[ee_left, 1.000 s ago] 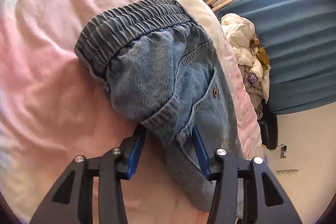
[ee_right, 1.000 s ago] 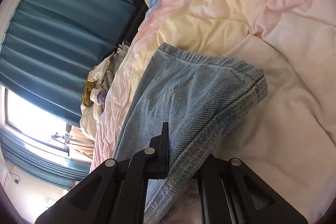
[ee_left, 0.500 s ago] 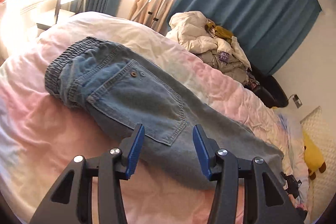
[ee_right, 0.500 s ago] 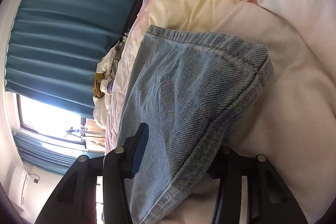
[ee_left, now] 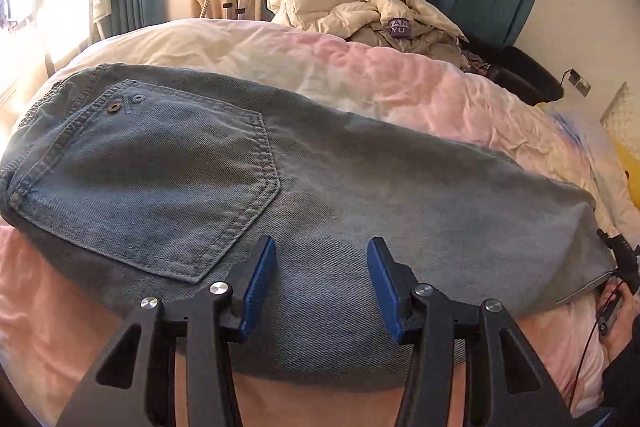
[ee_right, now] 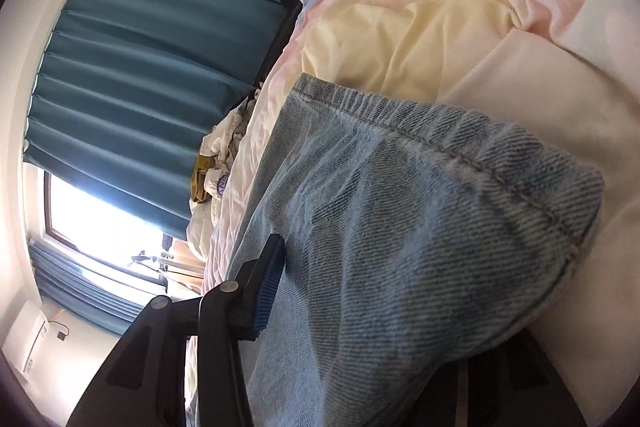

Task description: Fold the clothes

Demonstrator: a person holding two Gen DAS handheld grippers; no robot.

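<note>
Now flat: jeans [ee_left: 320, 187], mid-frame, formerly bunched; left gripper [ee_left: 320, 283] released above; right gripper [ee_right: 380, 307] closing around hem, ready to fold.

The left gripper [ee_left: 321, 277] points forward and downward, both black finger arms entering from the bottom edge of its own view. Its blue pads [ee_left: 260, 285] stand apart with a clear gap between them; nothing is clamped, and the jeans [ee_left: 360, 187] lie beyond and beneath the tips. The right gripper [ee_right: 380, 287] is rolled to one side. Its jaws are closing with the denim leg between them; one blue pad [ee_right: 269, 291] stands off the cloth, the other finger is hidden under the fabric. In the left view, the person's right hand [ee_left: 618, 311] appears at the frame's right edge.
</note>
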